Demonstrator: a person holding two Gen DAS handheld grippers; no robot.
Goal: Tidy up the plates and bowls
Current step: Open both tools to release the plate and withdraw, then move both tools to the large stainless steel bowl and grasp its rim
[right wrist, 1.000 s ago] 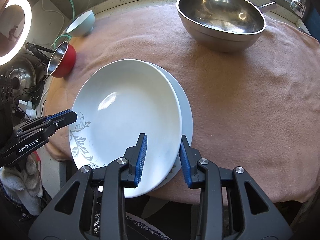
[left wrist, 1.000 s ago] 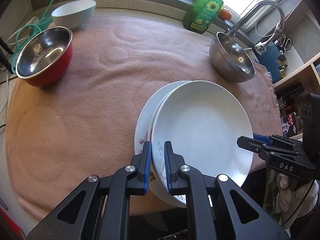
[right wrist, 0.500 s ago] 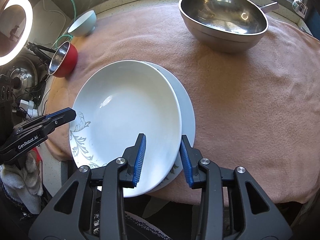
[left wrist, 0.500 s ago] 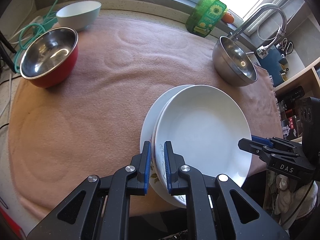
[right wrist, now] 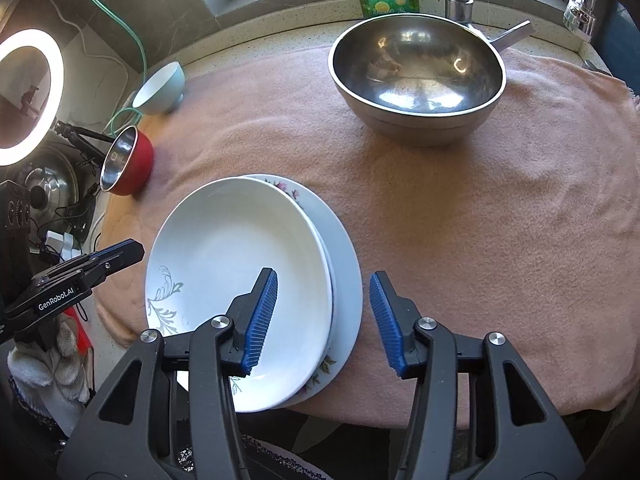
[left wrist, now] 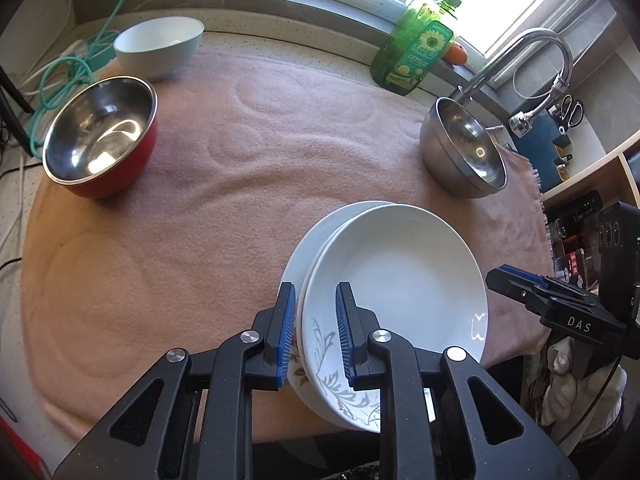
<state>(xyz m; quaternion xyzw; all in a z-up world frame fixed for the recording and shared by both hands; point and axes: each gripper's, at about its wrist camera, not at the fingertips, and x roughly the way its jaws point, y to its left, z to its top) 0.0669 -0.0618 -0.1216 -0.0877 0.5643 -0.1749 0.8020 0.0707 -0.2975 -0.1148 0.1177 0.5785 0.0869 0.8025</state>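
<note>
Both grippers have released: the left gripper (left wrist: 316, 332) fingers now stand narrowly parted and the right gripper (right wrist: 322, 320) fingers wide astride the white plate (right wrist: 240, 292), which rests stacked on the floral plate (right wrist: 344, 280) well in front of the steel bowl (right wrist: 416, 80).

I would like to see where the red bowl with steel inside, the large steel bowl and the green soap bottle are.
red bowl with steel inside (left wrist: 100, 140): left wrist view, on its shiny inner wall.
large steel bowl (right wrist: 416, 76): right wrist view, on its inner bottom.
green soap bottle (left wrist: 416, 50): left wrist view, on its label.

Parted right tool (right wrist: 323, 320) over stacked plates (right wrist: 240, 280)
</note>
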